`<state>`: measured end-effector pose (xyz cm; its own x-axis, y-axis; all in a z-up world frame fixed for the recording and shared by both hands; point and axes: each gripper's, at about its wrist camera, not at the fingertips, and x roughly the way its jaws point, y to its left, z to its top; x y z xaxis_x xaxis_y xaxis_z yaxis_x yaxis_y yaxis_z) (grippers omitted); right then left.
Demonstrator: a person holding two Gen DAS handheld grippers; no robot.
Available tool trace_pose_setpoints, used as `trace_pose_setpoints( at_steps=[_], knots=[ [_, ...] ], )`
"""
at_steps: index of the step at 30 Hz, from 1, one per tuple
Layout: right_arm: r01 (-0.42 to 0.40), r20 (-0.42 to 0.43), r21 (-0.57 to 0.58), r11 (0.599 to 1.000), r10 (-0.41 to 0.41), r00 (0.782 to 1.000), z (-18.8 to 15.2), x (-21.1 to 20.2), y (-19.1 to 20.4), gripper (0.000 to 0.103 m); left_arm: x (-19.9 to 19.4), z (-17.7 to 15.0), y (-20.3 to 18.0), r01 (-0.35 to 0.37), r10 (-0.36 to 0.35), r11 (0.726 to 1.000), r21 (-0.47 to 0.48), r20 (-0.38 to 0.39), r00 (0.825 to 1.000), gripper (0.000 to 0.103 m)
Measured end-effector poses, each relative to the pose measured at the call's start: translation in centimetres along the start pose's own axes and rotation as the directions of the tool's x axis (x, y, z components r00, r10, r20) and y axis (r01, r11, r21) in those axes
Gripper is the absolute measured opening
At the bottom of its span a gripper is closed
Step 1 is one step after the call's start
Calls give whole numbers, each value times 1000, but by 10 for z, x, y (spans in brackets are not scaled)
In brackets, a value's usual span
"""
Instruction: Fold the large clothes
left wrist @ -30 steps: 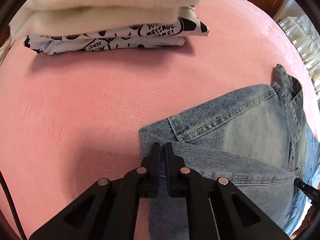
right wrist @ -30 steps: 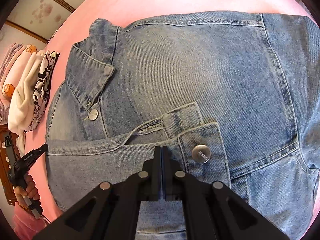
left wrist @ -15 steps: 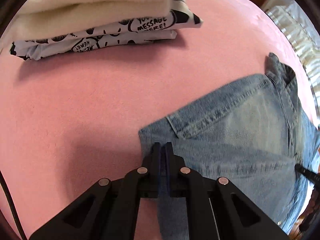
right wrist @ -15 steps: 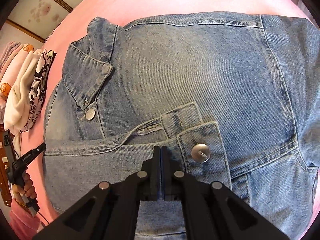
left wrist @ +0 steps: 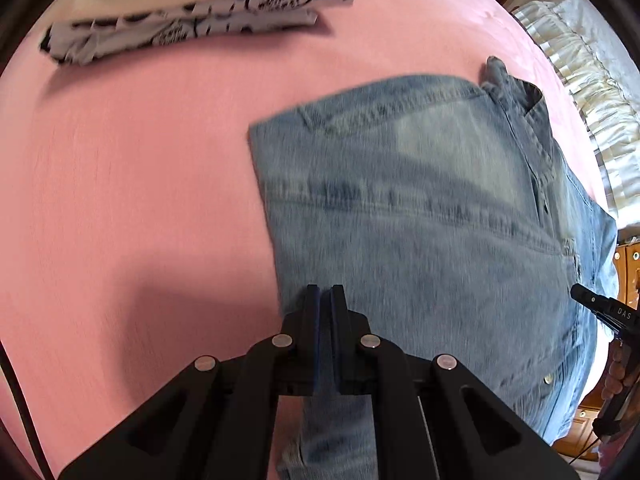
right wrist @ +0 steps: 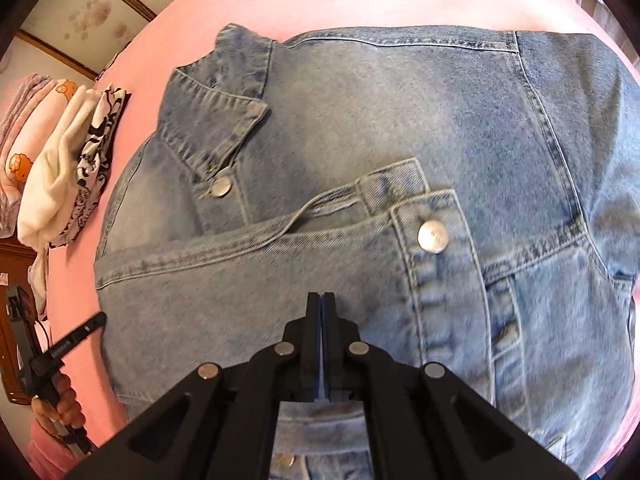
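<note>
Pink bedspread [left wrist: 120, 184] bearing a denim jacket [right wrist: 400, 112], spread at centre, partly folded. Folded clothes stack [left wrist: 180, 28] far left. Left gripper [left wrist: 325, 294] and right gripper [right wrist: 321, 300] each pinch the jacket's near denim layer.

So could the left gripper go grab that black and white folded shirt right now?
Probably not yet. The left gripper is shut on the denim jacket, so it's busy. Only bare pink bed cover lies before the printed shirt, but it sits far off.
</note>
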<state>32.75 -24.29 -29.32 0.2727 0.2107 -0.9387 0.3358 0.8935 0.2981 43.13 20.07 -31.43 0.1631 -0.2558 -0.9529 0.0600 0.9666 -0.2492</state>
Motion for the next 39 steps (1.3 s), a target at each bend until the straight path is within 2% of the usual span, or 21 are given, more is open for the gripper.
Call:
trace_pose_setpoints(
  at_steps=[8, 13, 15, 20, 22, 24, 27, 28, 29, 30, 31, 34, 35, 36, 38, 39],
  knots=[
    [2, 20, -4, 1000, -2, 1000, -21, -20, 6, 0, -4, -51, -5, 18, -19, 1000, -17, -40, 999, 4],
    [10, 31, 8, 1000, -10, 999, -35, -31, 8, 0, -12, -81, 0, 50, -51, 998, -45, -35, 998, 4],
    [16, 33, 17, 1000, -16, 999, -43, -35, 8, 0, -12, -87, -1, 58, -61, 997, -56, -49, 997, 4],
    [15, 36, 39, 999, -16, 999, -60, -44, 7, 0, -17, -90, -9, 21, -22, 999, -41, -29, 999, 4],
    [13, 40, 45, 999, -15, 999, -66, -48, 7, 0, -27, -88, -14, 36, -36, 998, -59, 16, 999, 4],
    [9, 47, 51, 999, -11, 999, -70, -52, 6, 0, -39, -85, -22, 20, -14, 997, -70, 76, 997, 9],
    [0, 73, 61, 998, -5, 997, -74, -62, 5, 0, -58, -83, -33, -18, 27, 997, -69, 129, 991, 24],
    [-3, 82, 64, 998, -2, 997, -75, -65, 5, 0, -63, -81, -37, -28, 37, 997, -67, 141, 989, 34],
    [-10, 98, 65, 998, 4, 995, -75, -69, 4, 0, -69, -80, -43, -40, 49, 997, -68, 150, 987, 50],
    [-19, 115, 63, 998, 11, 993, -76, -74, 4, 4, -75, -79, -48, -42, 53, 997, -68, 158, 986, 60],
    [-18, 126, 59, 998, 11, 992, -75, -77, 5, 4, -81, -78, -54, -44, 55, 997, -67, 170, 984, 74],
    [-29, 182, 45, 999, 21, 983, -75, -91, 3, 6, -97, -75, -78, -54, 64, 997, -52, 204, 977, 80],
    [-50, 198, 42, 998, 41, 979, -75, -96, 0, 15, -99, -74, -89, -64, 73, 997, -49, 207, 976, 83],
    [-64, 207, 40, 997, 54, 977, -74, -98, -3, 28, -104, -75, -102, -79, 87, 996, -41, 221, 971, 83],
    [-89, 223, 32, 996, 79, 972, -74, -105, -10, 40, -113, -79, -122, -95, 102, 995, -40, 246, 964, 83],
    [-98, 228, 22, 995, 90, 970, -73, -108, -15, 41, -115, -81, -133, -102, 111, 994, -47, 250, 962, 83]
  ],
)
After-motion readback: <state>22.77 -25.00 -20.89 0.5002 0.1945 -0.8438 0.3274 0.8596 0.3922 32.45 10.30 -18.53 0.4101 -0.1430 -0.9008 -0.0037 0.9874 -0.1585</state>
